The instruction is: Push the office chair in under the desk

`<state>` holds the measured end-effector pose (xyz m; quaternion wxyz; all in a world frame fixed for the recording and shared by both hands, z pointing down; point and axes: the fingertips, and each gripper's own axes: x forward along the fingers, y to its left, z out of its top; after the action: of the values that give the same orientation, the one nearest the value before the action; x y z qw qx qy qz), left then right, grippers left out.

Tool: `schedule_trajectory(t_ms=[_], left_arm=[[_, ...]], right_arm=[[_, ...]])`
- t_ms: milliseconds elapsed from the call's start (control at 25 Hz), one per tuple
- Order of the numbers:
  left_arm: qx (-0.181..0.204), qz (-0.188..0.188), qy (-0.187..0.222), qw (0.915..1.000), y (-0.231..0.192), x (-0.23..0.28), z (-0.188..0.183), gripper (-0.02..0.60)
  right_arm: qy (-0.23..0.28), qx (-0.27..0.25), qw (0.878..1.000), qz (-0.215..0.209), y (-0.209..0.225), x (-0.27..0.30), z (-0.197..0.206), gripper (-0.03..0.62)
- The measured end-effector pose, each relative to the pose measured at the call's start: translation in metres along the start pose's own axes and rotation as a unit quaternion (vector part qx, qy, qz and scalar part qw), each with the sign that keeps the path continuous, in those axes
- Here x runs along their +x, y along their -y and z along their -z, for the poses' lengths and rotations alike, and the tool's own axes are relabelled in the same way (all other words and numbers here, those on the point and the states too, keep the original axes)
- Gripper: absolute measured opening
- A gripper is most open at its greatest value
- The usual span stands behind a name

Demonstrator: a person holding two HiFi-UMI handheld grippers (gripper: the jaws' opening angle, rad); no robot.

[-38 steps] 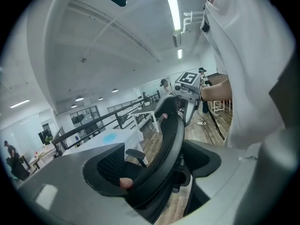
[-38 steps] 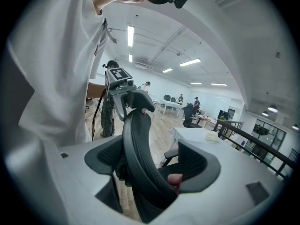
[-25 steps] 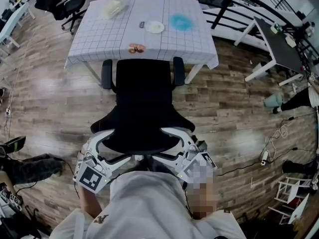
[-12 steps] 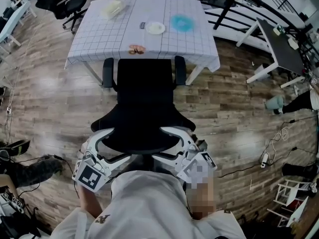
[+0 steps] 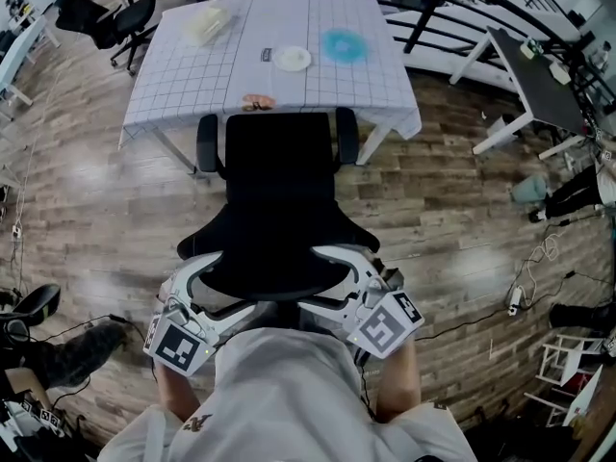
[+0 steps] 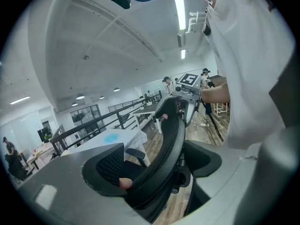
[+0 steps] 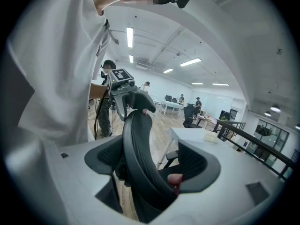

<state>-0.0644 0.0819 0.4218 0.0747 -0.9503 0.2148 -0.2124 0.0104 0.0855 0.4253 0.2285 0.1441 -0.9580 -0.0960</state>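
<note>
Nearest, below a pale shirt, the left gripper (image 5: pixel 214 282) and the right gripper (image 5: pixel 342 277) are held at the two upper corners of the office chair (image 5: pixel 279 200). In each gripper view the curved top edge of the backrest (image 5: pixel 274 268) is seen running between the jaws, which are closed onto it, one gripper on each side.

Beyond the backrest the black seat points at the worktop (image 5: pixel 192 75). The left armrest (image 5: pixel 206 142) and the right armrest (image 5: pixel 346 135) have reached the hem of the checked cloth, but the seat is not yet tucked under.

The chair is judged fairly heavy but free-rolling on the wooden floor, and the backrest stiff with some flex. A hold high on the rim and spread to both corners is well placed for steering. An uneven push would probably swing the chair aside, and the armrests may catch the cloth.

On the worktop, a small brownish item (image 5: pixel 258 101) lies at the near edge, with a white plate (image 5: pixel 293 59) and a blue disc (image 5: pixel 344 44) farther back.

Compared with a second ago, the seat front appears slightly closer to the worktop edge. The grip on the backrest is unchanged.
</note>
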Motion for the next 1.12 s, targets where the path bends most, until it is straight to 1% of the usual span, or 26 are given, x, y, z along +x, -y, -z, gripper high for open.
schedule_trajectory(t_ms=[280, 800, 1120], left_arm=[[0.007, 0.012, 0.000, 0.9999, -0.016, 0.002, 0.003, 0.400], [0.002, 0.014, -0.003, 0.9999, -0.031, 0.026, -0.003, 0.400], [0.001, 0.006, -0.007, 1.0000, -0.042, 0.045, -0.009, 0.402]], right_arm=[[-0.005, 0.007, 1.000, 0.005, 0.010, 0.009, 0.000, 0.376], [-0.002, 0.009, 1.000, -0.001, 0.038, 0.003, 0.009, 0.376], [0.001, 0.002, 1.000, -0.009, 0.059, -0.003, 0.018, 0.376]])
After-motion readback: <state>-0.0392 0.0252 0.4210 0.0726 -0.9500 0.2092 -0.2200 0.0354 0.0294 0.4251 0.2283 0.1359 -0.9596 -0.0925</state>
